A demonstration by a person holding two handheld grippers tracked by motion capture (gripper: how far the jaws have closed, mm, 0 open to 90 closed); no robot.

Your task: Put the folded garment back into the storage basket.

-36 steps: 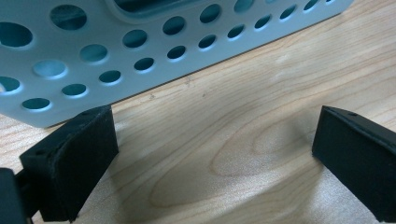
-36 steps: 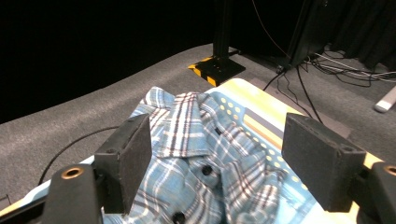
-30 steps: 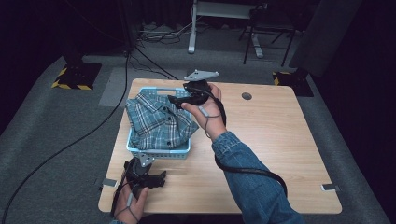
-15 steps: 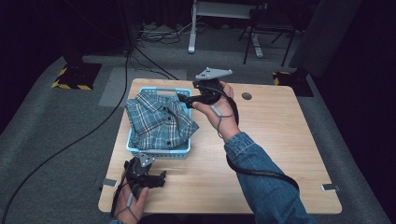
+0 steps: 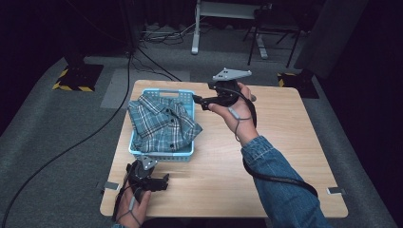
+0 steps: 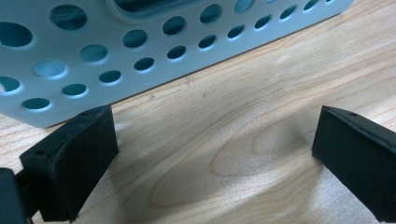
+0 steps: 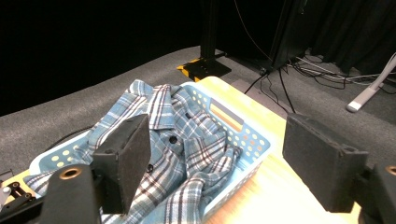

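The left gripper [image 5: 164, 181] rests on the light wooden table [image 5: 285, 142], jaws spread and empty, just before the perforated light-blue plastic basket [image 5: 187, 154]. The blue plaid cotton shirt [image 5: 161, 121] fills that basket, overhanging its rim. Beyond, the right gripper [image 5: 196, 100] hovers, jaws spread and empty. Risk: a shallow pinch may slip off the cloth, or drag the basket.

One shirt [image 5: 164, 124] – one basket [image 5: 186, 153] – two grippers.
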